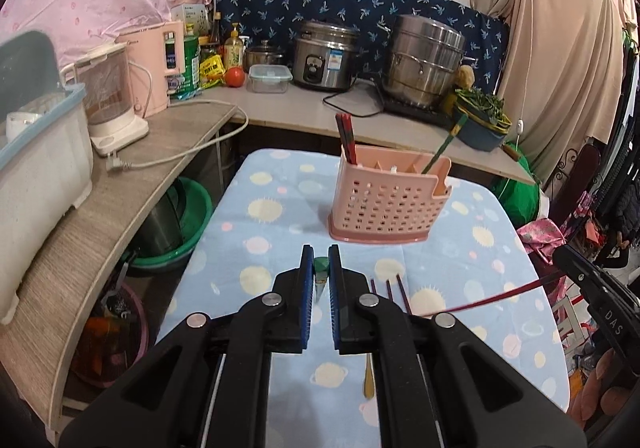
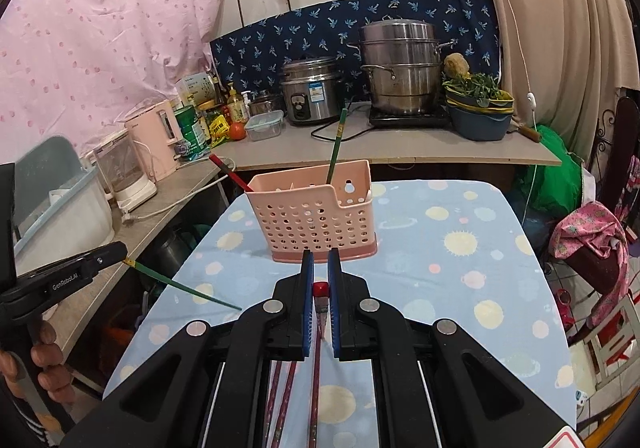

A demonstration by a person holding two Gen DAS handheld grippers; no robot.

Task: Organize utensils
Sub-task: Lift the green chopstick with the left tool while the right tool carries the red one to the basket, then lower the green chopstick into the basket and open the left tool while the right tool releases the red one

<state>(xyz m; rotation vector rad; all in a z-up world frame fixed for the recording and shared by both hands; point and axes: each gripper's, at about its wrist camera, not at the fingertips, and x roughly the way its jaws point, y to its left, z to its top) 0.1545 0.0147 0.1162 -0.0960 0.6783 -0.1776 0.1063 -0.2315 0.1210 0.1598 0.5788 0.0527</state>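
A pink perforated utensil holder (image 1: 386, 199) (image 2: 316, 217) stands on the blue patterned table; red chopsticks (image 1: 346, 137) lean in its left slot and a green chopstick (image 1: 440, 149) (image 2: 335, 145) in its right. My left gripper (image 1: 321, 268) is shut on a green chopstick (image 1: 321, 265), also seen from the right wrist view (image 2: 188, 290). My right gripper (image 2: 320, 272) is shut on a red chopstick (image 2: 320, 290), which shows in the left wrist view (image 1: 492, 300). More dark red chopsticks (image 1: 390, 286) (image 2: 282, 400) lie on the table, with a gold spoon handle (image 1: 368, 380).
A wooden counter (image 1: 120, 183) runs along the left with a white blender (image 1: 114, 103) and dish rack (image 1: 36, 151). The back counter (image 2: 360, 145) holds a rice cooker (image 2: 312, 89), steamer pot (image 2: 400, 67), and bowls of greens (image 2: 478, 111). Green basins (image 1: 176, 224) sit below.
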